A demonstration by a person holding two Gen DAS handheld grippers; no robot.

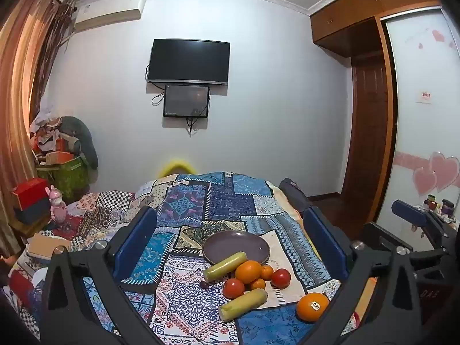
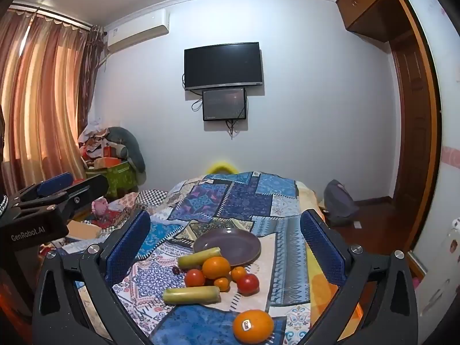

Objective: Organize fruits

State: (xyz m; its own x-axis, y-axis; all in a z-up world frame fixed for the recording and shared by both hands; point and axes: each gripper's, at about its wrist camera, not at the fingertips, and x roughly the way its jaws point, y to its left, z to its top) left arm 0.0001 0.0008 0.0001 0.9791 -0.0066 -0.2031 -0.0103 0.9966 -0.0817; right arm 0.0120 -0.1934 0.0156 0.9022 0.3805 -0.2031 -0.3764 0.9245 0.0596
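- The left gripper [image 1: 228,247] is spread wide with nothing between its blue fingers; the right gripper [image 2: 225,247] is likewise apart and holds nothing.
- The purple plate [image 2: 238,241] sits bare on the patchwork cloth [image 2: 230,198] covering the table.
- Just in front of the plate lies a cluster: 2 yellow-green stalks [image 2: 191,293], a large orange [image 2: 216,267], 2 tomatoes [image 2: 248,284], 2 small tangerines [image 2: 238,273] and a dark grape [image 2: 176,270].
- The far stalk touches the plate's near rim.
- A stickered orange [image 2: 253,326] lies apart, nearest the camera.
- A TV [image 2: 223,65] hangs on the wall behind.
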